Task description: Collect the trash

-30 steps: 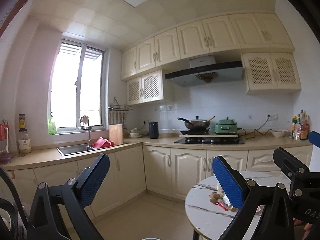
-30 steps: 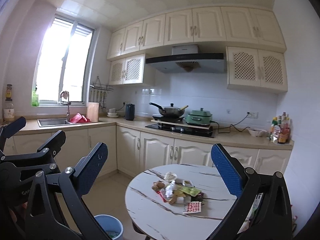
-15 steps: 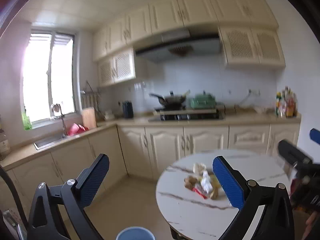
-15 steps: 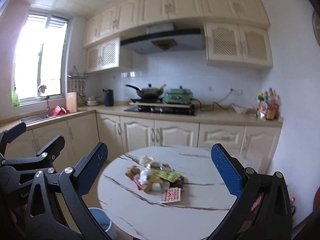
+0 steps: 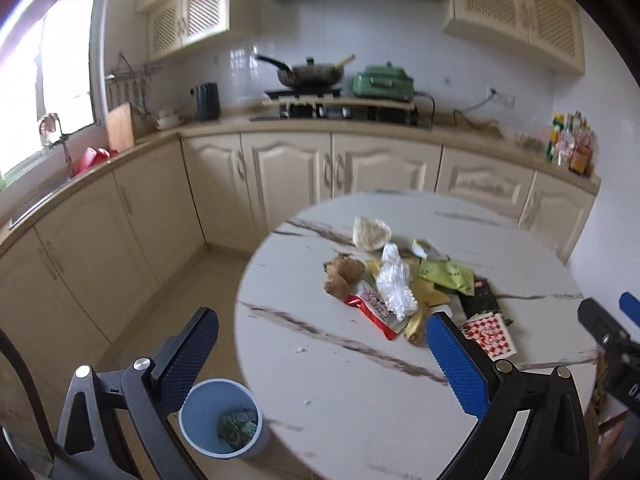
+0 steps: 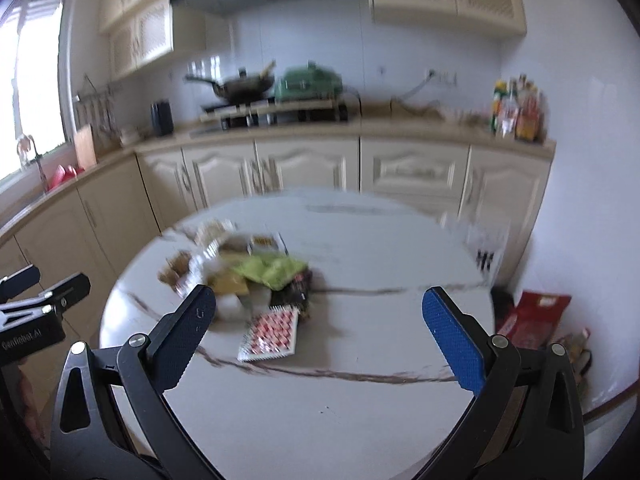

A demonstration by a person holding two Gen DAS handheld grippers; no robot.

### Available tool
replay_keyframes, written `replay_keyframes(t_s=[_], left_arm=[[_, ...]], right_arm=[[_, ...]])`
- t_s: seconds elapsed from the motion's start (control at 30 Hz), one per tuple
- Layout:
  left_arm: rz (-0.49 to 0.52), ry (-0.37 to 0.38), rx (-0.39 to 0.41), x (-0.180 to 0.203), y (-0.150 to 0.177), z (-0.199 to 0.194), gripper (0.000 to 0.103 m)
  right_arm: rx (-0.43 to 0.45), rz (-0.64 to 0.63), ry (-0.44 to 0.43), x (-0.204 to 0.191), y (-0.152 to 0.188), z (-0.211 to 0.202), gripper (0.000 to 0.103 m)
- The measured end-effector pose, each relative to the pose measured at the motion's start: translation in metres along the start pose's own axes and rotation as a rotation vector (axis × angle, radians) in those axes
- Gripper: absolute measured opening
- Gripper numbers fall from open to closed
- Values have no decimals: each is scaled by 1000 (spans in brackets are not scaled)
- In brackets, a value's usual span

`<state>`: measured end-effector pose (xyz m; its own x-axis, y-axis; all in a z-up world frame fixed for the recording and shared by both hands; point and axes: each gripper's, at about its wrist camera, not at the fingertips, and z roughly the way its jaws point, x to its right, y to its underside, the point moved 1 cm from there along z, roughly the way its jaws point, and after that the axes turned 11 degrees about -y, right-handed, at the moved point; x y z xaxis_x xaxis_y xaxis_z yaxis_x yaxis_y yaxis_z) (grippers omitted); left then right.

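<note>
Left wrist view: my left gripper (image 5: pixel 320 354) has jaws wide, nothing between them. The trash pile (image 5: pixel 404 280) lies mid-way across the round table (image 5: pixel 340 380), ahead of the jaws and nearer the right pad; the brown lump (image 5: pixel 343 274) and red wrapper (image 5: pixel 372 308) are its nearest pieces. The blue bin (image 5: pixel 218 418) stands on the floor by the left pad, a green packet already inside.

Right wrist view (blurred): my right gripper (image 6: pixel 318 334) is spread wide too, empty. The checkered packet (image 6: pixel 272 334) lies flat between the pads but farther out, apart from both; the green bag (image 6: pixel 272 270) is beyond it.

I judge I'm on approach. Take one loose edge piece, come down steeply, close low.
</note>
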<state>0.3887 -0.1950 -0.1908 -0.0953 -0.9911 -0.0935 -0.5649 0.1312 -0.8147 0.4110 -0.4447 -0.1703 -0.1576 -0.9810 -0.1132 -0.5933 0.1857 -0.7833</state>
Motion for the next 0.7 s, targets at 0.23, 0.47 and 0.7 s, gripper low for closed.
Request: replay_keyframes(t_s=[0.23,0.47,0.7], left_arm=[[63,72,-78,37,-41,72,102],[90,105,-142,69,-68,156,96],[99,140,-206,78,-89,216,54]], right_arm=[[-87,30,3,22,10,48,103],[-126,43,22,36,2,83,103],[-173,50,18,41,-2,112,103]])
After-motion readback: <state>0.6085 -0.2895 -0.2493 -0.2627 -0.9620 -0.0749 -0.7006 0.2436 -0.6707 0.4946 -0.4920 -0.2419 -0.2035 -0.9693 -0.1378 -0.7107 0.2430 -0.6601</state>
